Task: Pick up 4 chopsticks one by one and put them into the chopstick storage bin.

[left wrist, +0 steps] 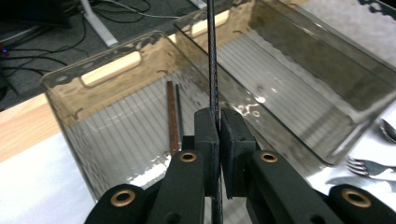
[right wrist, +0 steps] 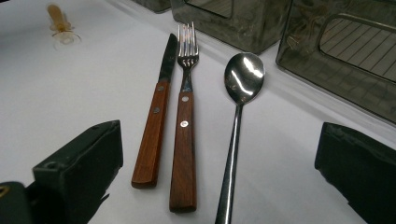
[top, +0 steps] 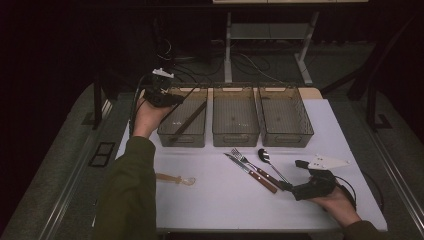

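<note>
Holding a thin black chopstick (left wrist: 213, 70) pinched tight, the left gripper (left wrist: 218, 140) hung over the far left bin (top: 165, 131), where two more chopsticks (left wrist: 173, 116) lay. Next it probably needed to let go. The right gripper (right wrist: 219, 158) waited wide open by the spoon (right wrist: 239, 112).

— Surface?
— One white table (top: 210, 200).
— Far edge?
— Three clear bins in a row, just beside one another: left bin (top: 183, 137), middle bin (top: 235, 136), right bin (top: 286, 136).
— Nearer?
— Knife (top: 251, 173), fork (top: 249, 164) and spoon (top: 270, 162), close side by side; a pale small utensil (top: 175, 178) lies well apart at left.
</note>
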The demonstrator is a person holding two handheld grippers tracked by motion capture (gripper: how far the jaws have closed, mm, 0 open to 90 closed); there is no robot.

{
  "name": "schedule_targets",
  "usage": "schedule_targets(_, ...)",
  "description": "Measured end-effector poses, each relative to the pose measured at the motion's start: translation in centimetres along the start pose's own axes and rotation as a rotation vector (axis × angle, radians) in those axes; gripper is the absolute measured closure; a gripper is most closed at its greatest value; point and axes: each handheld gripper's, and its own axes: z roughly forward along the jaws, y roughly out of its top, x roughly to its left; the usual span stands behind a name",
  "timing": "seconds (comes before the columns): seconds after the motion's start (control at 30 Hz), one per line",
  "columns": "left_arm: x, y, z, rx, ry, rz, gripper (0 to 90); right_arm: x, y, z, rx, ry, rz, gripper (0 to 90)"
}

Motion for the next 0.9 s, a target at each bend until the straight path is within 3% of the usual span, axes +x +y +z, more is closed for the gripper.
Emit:
schedule_targets(0.27, 1.0, -0.6, 2.3, -0.006, 0.016, -0.058, 85.6, 0.1, 0.0, 0.0, -0.003, 0.003, 0.002, 1.2)
schedule_targets(0.53, 1.1, -1.7, 5.4, 0.039, 0.032, -0.089, 85.6, 0.1, 0.0, -0.1, -0.006, 0.009, 0.002, 1.2)
schedule_targets(0.9, 1.7, -3.8, 7.0, 0.079, 0.064, -0.109, 85.4, 0.2, 0.0, -0.1, -0.007, 0.013, -0.002, 1.2)
